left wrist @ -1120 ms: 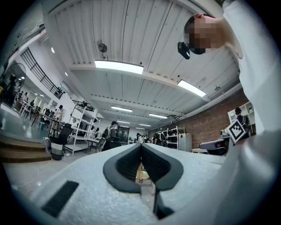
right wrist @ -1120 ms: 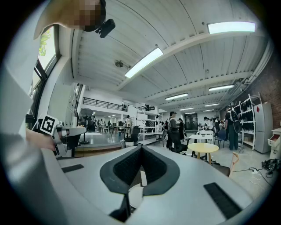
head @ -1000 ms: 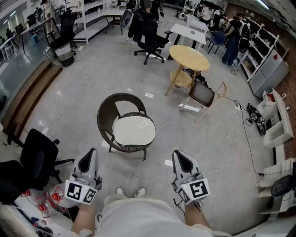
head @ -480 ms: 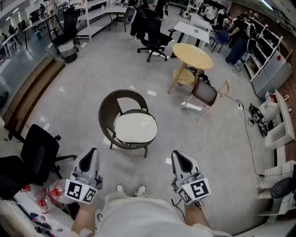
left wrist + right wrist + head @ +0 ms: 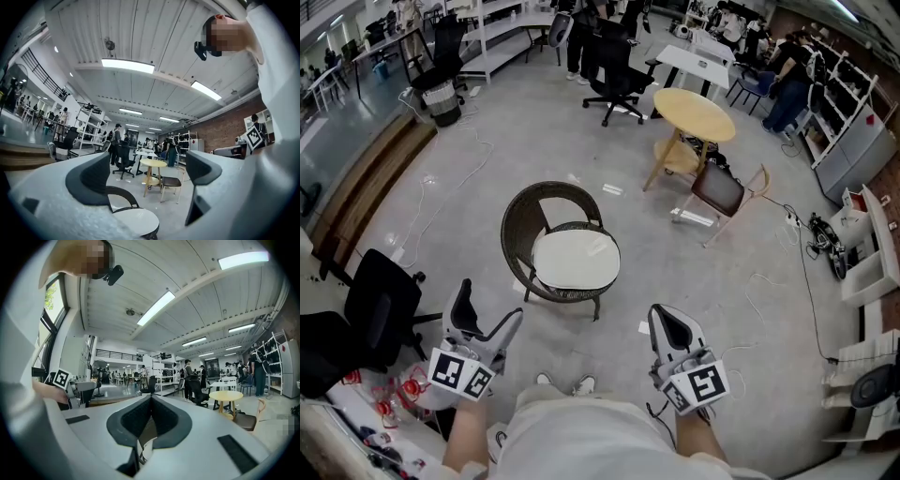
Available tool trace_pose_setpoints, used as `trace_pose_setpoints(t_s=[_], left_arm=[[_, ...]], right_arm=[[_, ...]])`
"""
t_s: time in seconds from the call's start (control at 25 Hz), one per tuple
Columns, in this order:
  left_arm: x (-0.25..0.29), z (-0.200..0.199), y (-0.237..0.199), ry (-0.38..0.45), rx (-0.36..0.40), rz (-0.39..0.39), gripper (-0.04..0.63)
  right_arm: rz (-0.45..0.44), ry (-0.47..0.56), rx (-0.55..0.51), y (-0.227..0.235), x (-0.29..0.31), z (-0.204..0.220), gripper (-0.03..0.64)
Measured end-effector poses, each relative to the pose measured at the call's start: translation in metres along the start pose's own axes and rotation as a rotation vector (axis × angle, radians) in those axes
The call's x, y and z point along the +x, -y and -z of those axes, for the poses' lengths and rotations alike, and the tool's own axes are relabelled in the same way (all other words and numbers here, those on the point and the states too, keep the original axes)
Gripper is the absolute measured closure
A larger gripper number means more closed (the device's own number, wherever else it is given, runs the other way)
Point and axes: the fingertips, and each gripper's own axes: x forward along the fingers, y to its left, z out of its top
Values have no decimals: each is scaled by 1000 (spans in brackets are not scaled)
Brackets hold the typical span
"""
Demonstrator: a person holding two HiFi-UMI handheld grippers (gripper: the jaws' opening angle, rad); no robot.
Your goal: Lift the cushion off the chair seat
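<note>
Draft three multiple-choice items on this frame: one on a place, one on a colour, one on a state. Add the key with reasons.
1. Where does the white cushion lie?
A. on the floor
B. on the seat of the wicker chair
C. on a black office chair

2. What colour is the top of the round table?
A. light wood
B. black
C. red

3. How do the jaws of the right gripper stand?
A. wide apart
B. clamped on the cushion
C. together, holding nothing

Key:
1 B: the head view shows the cushion filling the chair's seat, inside the curved back.
2 A: the table top is pale yellowish wood in the head view and both gripper views.
3 C: in the right gripper view the two dark pads meet at the middle, and the cushion lies well away on the chair.
</note>
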Motion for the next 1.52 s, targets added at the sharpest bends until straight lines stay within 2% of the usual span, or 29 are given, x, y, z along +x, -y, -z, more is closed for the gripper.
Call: trace_pose_setpoints(t_s=[0.28,0.56,0.72,0.84,1.08,1.24,1.36,1.52], left_arm=[[5,10,-8,-65,-3,-11,75],[22,55,-20,-148,-75,-7,75],[71,81,-46,-159,-165,13,75],[121,88,-73,-160,-182,49,75],[203,120,-122,-180,-260,104,77],[244,148,-146,-236,-261,170,77],[271,161,-149,-265,-246,204,77],[305,185,-145,-315,-258,232,77]], right_arm=[[-6,-16,38,15,13,15,617],[-28,-99,68,21,49,44,617],[-11,-143,73,39,83,55,615],[-4,-187,71,56,122,59,615],[12,-323,-23,80,188,58,615],[47,-360,5,86,221,70,615],[35,-403,29,87,233,81,615],[49,-391,24,107,245,83,615]])
